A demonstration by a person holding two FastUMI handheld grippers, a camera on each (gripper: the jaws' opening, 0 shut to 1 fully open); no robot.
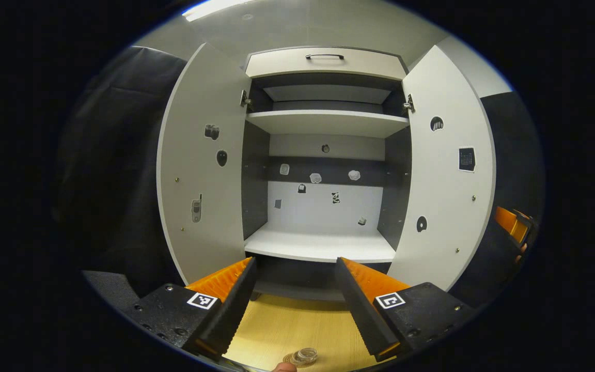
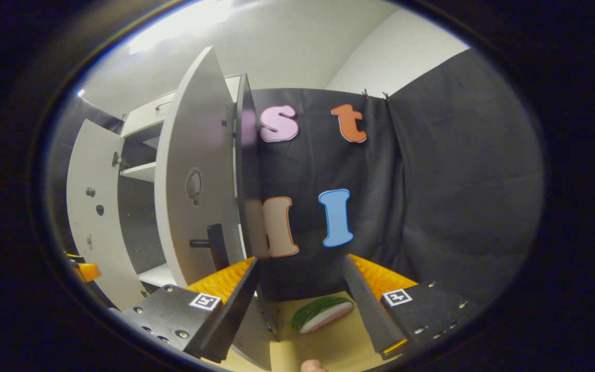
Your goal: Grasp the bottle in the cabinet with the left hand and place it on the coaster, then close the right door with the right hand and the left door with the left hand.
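The cabinet [image 1: 323, 155] is seen straight on in the left gripper view, with both doors swung wide. The left door [image 1: 202, 170] and the right door [image 1: 444, 170] are each hung outward from the cabinet's sides, and small stickers are scattered over their inner faces and over the cabinet's back wall. A drawer [image 1: 324, 61] with a dark handle is set above the cabinet's shelves. The upper shelf [image 1: 328, 123] and the lower shelf [image 1: 321, 245] are shown bare.

The left gripper [image 1: 295, 268] is held in front of the cabinet, below the lower shelf, with its fingers spread wide and nothing between them. Under it, on the wooden table [image 1: 297, 325] before the cabinet, a small clear round object [image 1: 303, 355] is partly seen at the bottom edge; whether it is the bottle's top or the coaster cannot be told. The other gripper [image 1: 513, 225] is glimpsed beyond the right door's outer edge.

In the right gripper view, the right gripper [image 2: 300, 271] is held to the side of the cabinet [image 2: 137, 170], just behind the right door [image 2: 194, 175], whose dark handle [image 2: 212, 243] is seen near the door's lower part. Its fingers are spread wide and empty. A watermelon slice [image 2: 322, 313] is laid on the table [image 2: 339, 346] between the fingers, beside the cabinet's outer side.
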